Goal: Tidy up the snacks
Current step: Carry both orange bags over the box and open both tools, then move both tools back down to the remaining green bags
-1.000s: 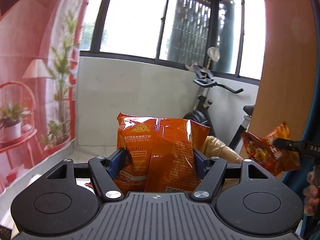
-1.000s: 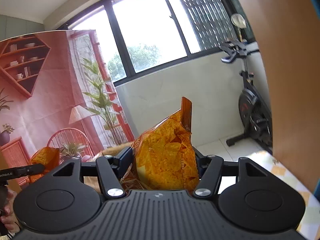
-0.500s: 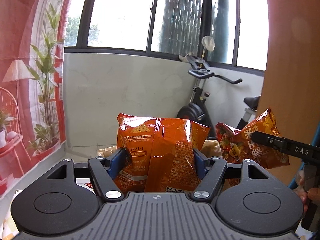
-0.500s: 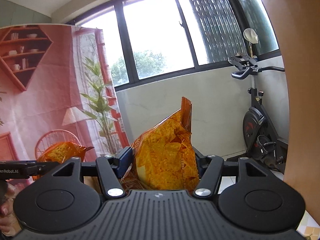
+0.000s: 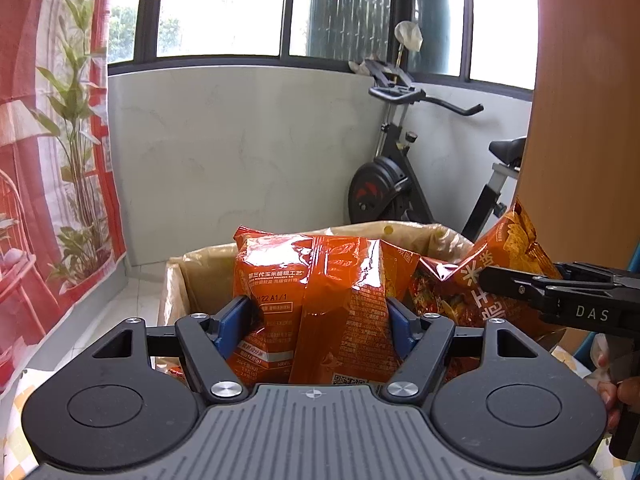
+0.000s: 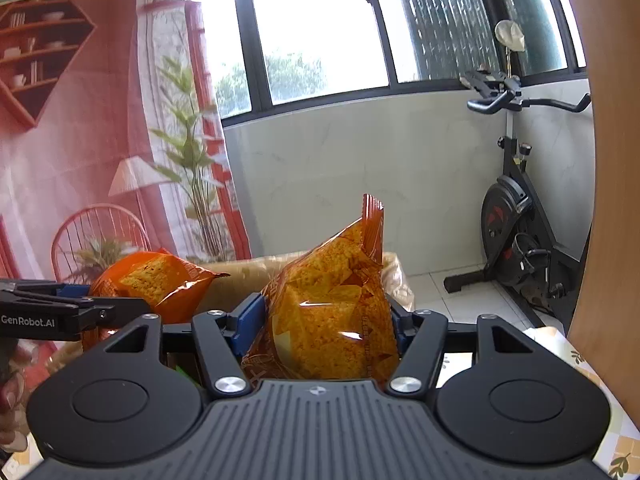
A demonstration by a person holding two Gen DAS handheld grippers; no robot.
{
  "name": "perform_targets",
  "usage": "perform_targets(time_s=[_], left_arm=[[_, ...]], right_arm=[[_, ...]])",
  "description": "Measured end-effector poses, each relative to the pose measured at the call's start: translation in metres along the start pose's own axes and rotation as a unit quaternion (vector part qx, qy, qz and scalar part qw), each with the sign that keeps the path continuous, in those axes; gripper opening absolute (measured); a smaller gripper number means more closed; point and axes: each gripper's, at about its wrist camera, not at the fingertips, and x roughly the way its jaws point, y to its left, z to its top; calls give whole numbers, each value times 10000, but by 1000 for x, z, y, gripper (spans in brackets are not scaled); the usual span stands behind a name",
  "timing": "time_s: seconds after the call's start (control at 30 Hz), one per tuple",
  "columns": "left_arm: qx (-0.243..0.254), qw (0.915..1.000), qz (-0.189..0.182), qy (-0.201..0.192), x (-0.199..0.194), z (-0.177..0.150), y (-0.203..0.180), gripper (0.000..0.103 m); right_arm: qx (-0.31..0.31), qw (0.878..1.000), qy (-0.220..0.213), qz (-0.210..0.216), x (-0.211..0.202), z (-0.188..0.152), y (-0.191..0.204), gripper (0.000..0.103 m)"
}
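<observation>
My left gripper [image 5: 318, 316] is shut on an orange chip bag [image 5: 316, 300], held upright over an open cardboard box [image 5: 200, 268] lined with clear plastic. My right gripper [image 6: 324, 320] is shut on a second orange chip bag [image 6: 332, 304] with corn chips pictured on it. In the left wrist view that second bag [image 5: 492, 264] and the right gripper's fingers [image 5: 520, 286] hang at the right, over the box's right side. In the right wrist view the left gripper's bag [image 6: 156, 280] shows at the left, with the box rim [image 6: 240, 268] behind both bags.
A black exercise bike [image 5: 400, 184] stands by the white wall behind the box. A wooden panel [image 5: 584, 120] rises at the right. A red printed backdrop [image 6: 80, 140] hangs at the left. A patterned tablecloth [image 6: 592, 380] shows at the lower right.
Both grippers have tilted down and come closer together with their bags. The lined box has come into view below and behind the bags.
</observation>
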Motion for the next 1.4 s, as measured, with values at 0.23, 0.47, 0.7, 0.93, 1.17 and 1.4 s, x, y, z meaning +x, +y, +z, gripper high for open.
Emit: perform_targets(time_s=[0.23, 0.47, 0.7, 0.93, 1.17, 1.4], left_arm=[[-15, 9999, 83, 90, -4, 3, 3, 89], [-84, 9999, 77, 13, -20, 7, 4, 89], [-210, 9996, 159, -87, -47, 12, 12, 89], [-362, 9987, 244, -255, -87, 10, 21, 89], [-473, 9981, 291, -258, -120, -11, 24, 89], [-685, 9967, 440, 54, -137, -56, 32, 89]], right_arm=[[22, 9996, 283, -73, 3, -6, 1, 71], [-1, 9995, 286, -93, -8, -7, 5, 71], [61, 9999, 150, -31, -31, -2, 10, 71], [172, 9998, 15, 53, -61, 0, 14, 71], [312, 9994, 3, 178, -88, -9, 20, 71], [325, 9988, 244, 258, -102, -35, 28, 71]])
